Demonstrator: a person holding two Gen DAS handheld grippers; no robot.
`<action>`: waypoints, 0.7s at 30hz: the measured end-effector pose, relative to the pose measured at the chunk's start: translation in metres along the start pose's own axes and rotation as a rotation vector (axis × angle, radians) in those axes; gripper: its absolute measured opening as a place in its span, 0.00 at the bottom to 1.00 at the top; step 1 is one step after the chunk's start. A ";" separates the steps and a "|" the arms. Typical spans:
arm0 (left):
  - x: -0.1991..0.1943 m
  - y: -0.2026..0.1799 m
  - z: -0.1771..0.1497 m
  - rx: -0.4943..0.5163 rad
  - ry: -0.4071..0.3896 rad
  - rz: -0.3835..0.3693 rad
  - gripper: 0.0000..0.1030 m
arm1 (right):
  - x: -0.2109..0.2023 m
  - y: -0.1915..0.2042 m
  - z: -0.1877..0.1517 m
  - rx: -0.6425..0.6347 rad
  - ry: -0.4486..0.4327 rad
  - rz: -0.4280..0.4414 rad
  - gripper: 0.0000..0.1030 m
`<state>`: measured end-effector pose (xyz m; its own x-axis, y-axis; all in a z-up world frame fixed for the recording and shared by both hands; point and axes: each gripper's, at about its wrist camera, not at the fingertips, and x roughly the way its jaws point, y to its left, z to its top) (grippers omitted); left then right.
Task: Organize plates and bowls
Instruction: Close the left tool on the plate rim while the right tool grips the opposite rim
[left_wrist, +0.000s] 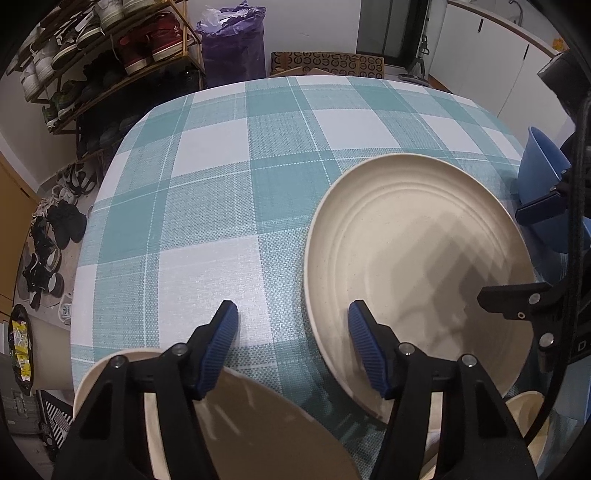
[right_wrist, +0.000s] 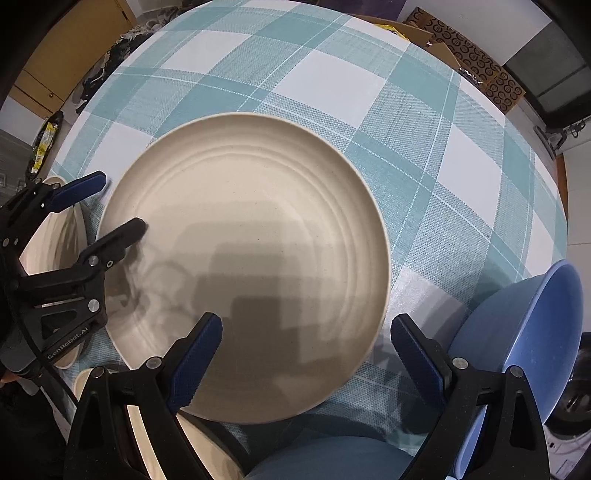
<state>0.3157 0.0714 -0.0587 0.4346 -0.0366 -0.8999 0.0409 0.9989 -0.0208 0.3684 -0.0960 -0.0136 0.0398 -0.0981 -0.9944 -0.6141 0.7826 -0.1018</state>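
A large cream ridged plate (left_wrist: 417, 266) (right_wrist: 251, 236) lies on the checked tablecloth (left_wrist: 221, 177). My left gripper (left_wrist: 293, 321) (right_wrist: 110, 206) is open and straddles the plate's left rim, with one pad over the plate and the other over the cloth. My right gripper (right_wrist: 308, 341) (left_wrist: 532, 254) points down, open, and straddles the opposite rim without pressing on it. A smaller cream plate (left_wrist: 258, 424) (right_wrist: 55, 236) sits under the left gripper. A blue bowl (right_wrist: 524, 332) (left_wrist: 539, 173) stands just right of the big plate.
A cream bowl (right_wrist: 155, 435) (left_wrist: 528, 410) and a teal bowl (right_wrist: 325, 458) sit at the table's near edge. Beyond the table are a shoe rack (left_wrist: 110, 55), a purple bag (left_wrist: 232, 40), a patterned cardboard box (left_wrist: 325, 62) and white cabinets (left_wrist: 491, 59).
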 end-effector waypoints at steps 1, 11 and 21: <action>0.000 0.001 0.000 -0.003 -0.001 -0.002 0.60 | 0.002 0.001 0.000 -0.005 0.005 -0.003 0.92; 0.000 0.005 0.000 -0.013 0.004 -0.038 0.50 | 0.012 0.010 0.006 -0.025 0.028 -0.018 0.92; -0.002 0.004 -0.002 -0.009 0.002 -0.032 0.49 | 0.014 0.013 0.003 -0.032 0.012 0.017 0.81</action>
<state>0.3132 0.0760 -0.0574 0.4318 -0.0684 -0.8994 0.0466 0.9975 -0.0535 0.3633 -0.0854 -0.0293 0.0195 -0.0925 -0.9955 -0.6395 0.7643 -0.0835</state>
